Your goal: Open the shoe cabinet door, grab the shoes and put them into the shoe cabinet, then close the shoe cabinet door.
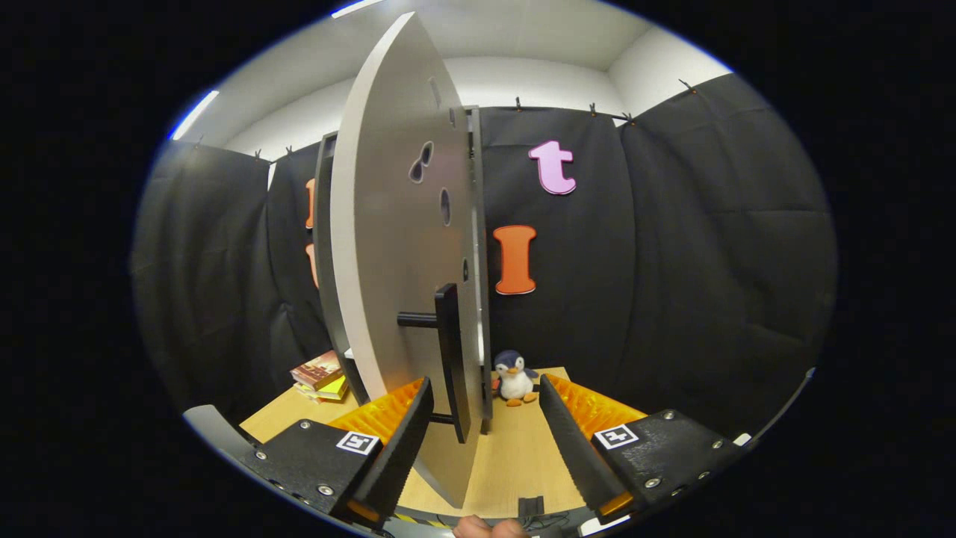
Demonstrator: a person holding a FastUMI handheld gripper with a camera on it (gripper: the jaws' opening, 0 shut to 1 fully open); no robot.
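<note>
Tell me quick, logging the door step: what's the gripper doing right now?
Gripper: open, fingers apart either side of the door handle, not pressing on it.

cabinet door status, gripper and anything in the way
Gripper open, fingers either side of door handle, not pressing. Cabinet door swung open, edge-on. Penguin toy beyond fingers, beside cabinet.

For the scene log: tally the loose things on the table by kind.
Plush penguin: 1
Stack of books: 1
Total: 2
Both sit beyond the open tool, whose fingers flank the cabinet door handle.
</note>
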